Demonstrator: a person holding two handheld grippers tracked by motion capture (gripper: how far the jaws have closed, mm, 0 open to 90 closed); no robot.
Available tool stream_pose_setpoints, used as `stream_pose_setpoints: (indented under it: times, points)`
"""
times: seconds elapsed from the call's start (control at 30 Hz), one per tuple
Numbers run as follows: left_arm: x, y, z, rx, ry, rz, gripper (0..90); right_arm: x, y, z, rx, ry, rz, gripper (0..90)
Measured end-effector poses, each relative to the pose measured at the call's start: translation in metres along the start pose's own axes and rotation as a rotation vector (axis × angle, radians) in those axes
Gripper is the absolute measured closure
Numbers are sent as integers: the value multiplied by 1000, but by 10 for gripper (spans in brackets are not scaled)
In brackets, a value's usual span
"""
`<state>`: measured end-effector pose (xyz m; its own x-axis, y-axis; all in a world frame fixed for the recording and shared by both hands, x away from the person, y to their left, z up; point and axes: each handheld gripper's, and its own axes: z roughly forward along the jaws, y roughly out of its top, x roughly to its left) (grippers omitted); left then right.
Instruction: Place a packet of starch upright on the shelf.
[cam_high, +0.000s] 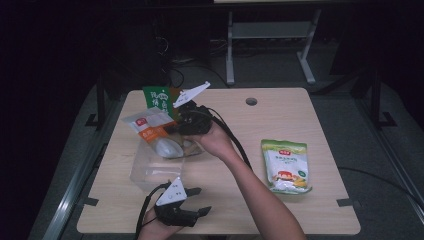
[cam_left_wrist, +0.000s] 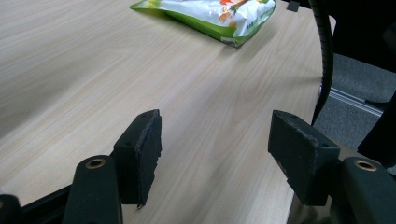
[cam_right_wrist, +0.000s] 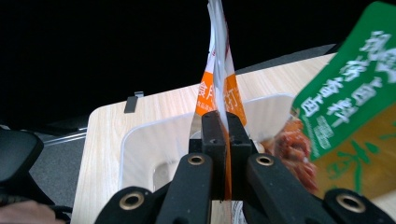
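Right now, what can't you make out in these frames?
- Orange-and-white plastic pouch: in the right gripper view, its lower edge is covered by the right gripper's shut fingers.
- Clear plastic bin: contents indistinct in the dim high view.
- Green-and-white snack bag: cut off by the left gripper view's top edge.

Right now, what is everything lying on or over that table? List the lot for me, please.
Table: one, light wood, with a round hole near its far edge.
Clear bin: one, see-through plastic, left of the table's middle.
Orange-and-white pouch: one, clamped in the right gripper over the bin.
Green packet: one, green with white lettering, standing at the bin's far side.
Green-and-white bag: one, lying flat on the table's right part.
Left gripper: one, black, jaws apart with nothing between them, at the near edge.
Right gripper: one, black, jaws closed on the pouch.
Forearm: one, reaching from the near edge to the bin.
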<state>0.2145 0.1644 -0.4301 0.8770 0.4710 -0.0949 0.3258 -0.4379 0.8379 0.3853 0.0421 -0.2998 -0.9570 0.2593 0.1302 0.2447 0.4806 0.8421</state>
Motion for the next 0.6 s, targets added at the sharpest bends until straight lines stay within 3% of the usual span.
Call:
stream_pose_setpoints:
  times: [0.23, 0.5, 0.6]
  points:
    - [2, -1, -1, 6, 6, 0, 346, -5, 4, 35, 14, 25, 25, 900]
    - [1, -2, 0, -4, 10, -9, 344, -8, 0, 58, -2, 45, 62, 900]
    - [1, -3, 0, 0, 10, -15, 341, -10, -8, 67, -27, 25, 66, 900]
